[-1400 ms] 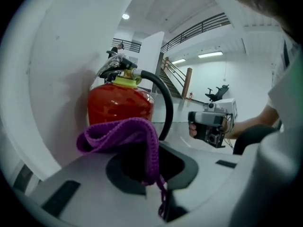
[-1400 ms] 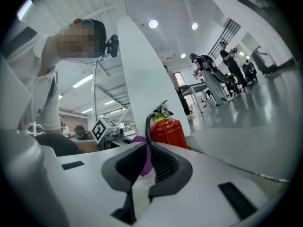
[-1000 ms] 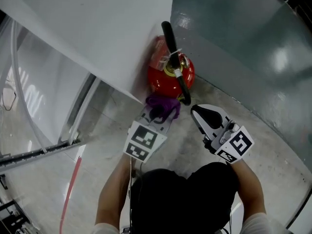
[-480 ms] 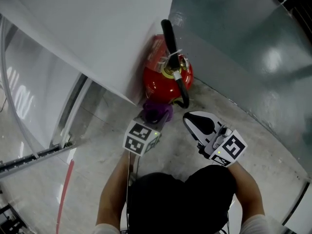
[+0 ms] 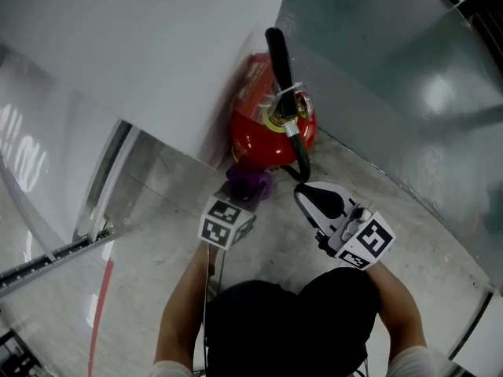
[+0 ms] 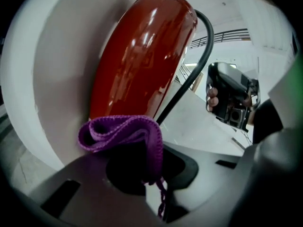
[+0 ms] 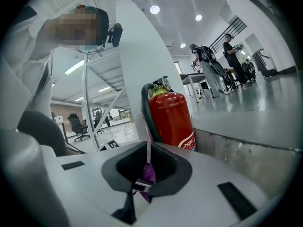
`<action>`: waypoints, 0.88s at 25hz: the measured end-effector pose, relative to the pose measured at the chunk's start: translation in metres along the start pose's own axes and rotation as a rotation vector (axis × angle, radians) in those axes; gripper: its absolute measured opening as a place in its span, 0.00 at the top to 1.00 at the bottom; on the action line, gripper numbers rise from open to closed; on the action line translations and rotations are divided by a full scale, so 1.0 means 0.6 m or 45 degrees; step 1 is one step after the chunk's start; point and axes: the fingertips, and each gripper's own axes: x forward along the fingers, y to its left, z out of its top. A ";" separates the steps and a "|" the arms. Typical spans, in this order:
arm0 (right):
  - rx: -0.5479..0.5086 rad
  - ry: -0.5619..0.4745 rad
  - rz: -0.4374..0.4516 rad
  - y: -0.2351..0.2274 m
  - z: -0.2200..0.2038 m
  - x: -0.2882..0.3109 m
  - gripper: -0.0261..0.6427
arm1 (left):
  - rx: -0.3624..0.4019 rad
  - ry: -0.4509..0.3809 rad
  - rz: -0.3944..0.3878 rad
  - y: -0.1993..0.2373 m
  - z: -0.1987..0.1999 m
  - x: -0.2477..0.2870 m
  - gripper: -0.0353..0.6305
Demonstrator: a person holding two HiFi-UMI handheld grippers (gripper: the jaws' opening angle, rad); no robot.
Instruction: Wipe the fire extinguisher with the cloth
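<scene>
Since a second ago my left gripper (image 5: 244, 193) had slid in and leftward along the foot of the cylinder, and my right gripper (image 5: 308, 199) had drifted left after it. Nearest me, the left tongs were clamped on the purple cloth (image 6: 120, 131), which bunched out ahead of the jaws. The right tongs were closed with nothing in them, waiting just beside the black hose (image 5: 295, 144). Beyond the cloth stood the fire extinguisher (image 5: 267, 136), upright in the corner, tight against the white wall (image 5: 157, 53), and the bunch seemed to press on its lower red side. To wipe it well, I judged I should keep the grip firm, hold the fold flat on the curve and draw it in long strokes up the body. I should also steer clear of the hose, and my free tongs could steady the top if the cylinder rocked. The side turned to the wall looked hard to reach. I counted one extinguisher, one hose, one cloth and two grippers.
</scene>
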 end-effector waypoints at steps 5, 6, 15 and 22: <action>0.000 0.030 0.014 0.000 -0.011 0.002 0.91 | -0.074 0.039 -0.027 0.000 -0.034 0.015 0.88; 0.003 0.031 0.013 -0.001 -0.011 0.002 0.91 | -0.083 0.054 -0.035 -0.003 -0.042 0.017 0.88; 0.000 0.009 0.006 -0.001 -0.011 -0.002 0.91 | -0.145 0.076 -0.047 -0.025 -0.069 0.005 0.88; 0.064 -0.068 -0.155 -0.015 0.032 -0.032 0.91 | -0.020 -0.114 0.246 -0.014 0.050 -0.097 0.88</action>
